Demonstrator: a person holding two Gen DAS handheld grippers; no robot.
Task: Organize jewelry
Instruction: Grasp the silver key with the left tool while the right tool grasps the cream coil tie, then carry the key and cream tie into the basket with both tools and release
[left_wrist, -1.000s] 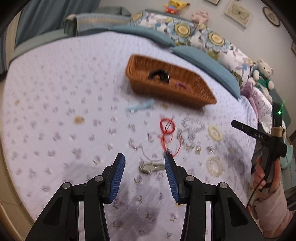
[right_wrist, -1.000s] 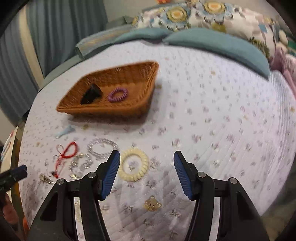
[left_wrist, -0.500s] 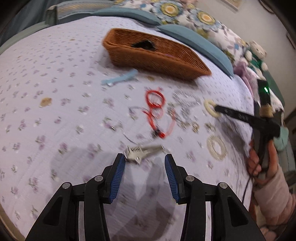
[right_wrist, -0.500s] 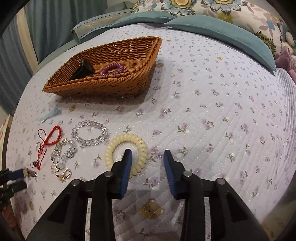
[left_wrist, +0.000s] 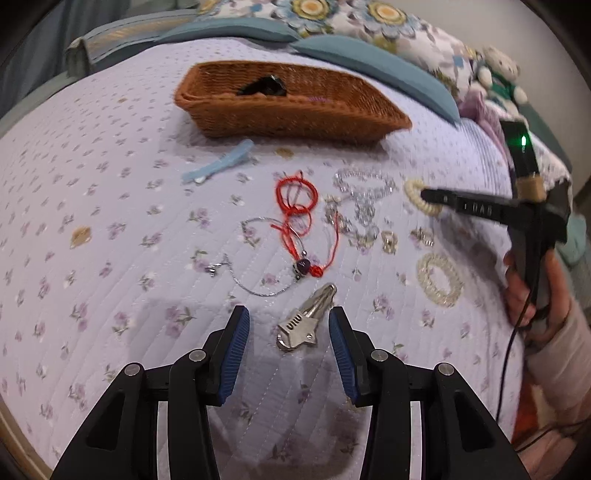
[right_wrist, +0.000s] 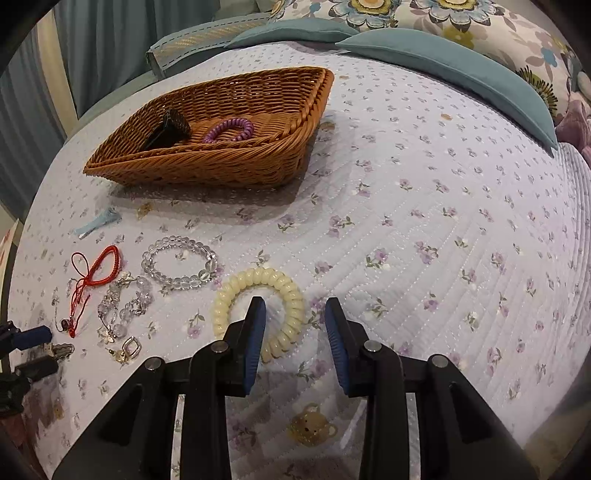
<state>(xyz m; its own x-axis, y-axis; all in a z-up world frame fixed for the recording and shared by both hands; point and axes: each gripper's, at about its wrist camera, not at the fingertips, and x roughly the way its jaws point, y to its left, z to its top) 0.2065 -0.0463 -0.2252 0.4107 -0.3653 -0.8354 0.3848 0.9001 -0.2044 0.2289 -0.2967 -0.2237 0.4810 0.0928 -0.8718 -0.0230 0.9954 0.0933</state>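
Observation:
A wicker basket (left_wrist: 258, 110) (right_wrist: 236, 162) stands on the lilac quilt and holds a black clip (right_wrist: 170, 129) and a purple coil hair tie (right_wrist: 229, 131). My left gripper (left_wrist: 289, 326) is open, its jaws on either side of a silver hair clip (left_wrist: 306, 319) on the quilt. My right gripper (right_wrist: 295, 325) is open; its left finger sits inside the cream coil hair tie (right_wrist: 258, 284), whose right side lies between the jaws. It also shows in the left wrist view (left_wrist: 424, 194) over the same tie (left_wrist: 412, 190).
Loose on the quilt: red cord bracelet (left_wrist: 295, 206) (right_wrist: 92, 273), clear bead bracelet (right_wrist: 179, 262), crystal pieces (right_wrist: 122, 306), thin silver chain (left_wrist: 255, 284), blue clip (left_wrist: 218, 166), pale coil tie (left_wrist: 439, 278), bear charm (right_wrist: 312, 430). Teal pillows (right_wrist: 443, 66) and plush toys (left_wrist: 498, 74) lie behind.
My left gripper has moved forward and down so the silver clip lies between its jaws. My right gripper has lowered onto the cream coil tie and narrowed from its earlier wide opening.

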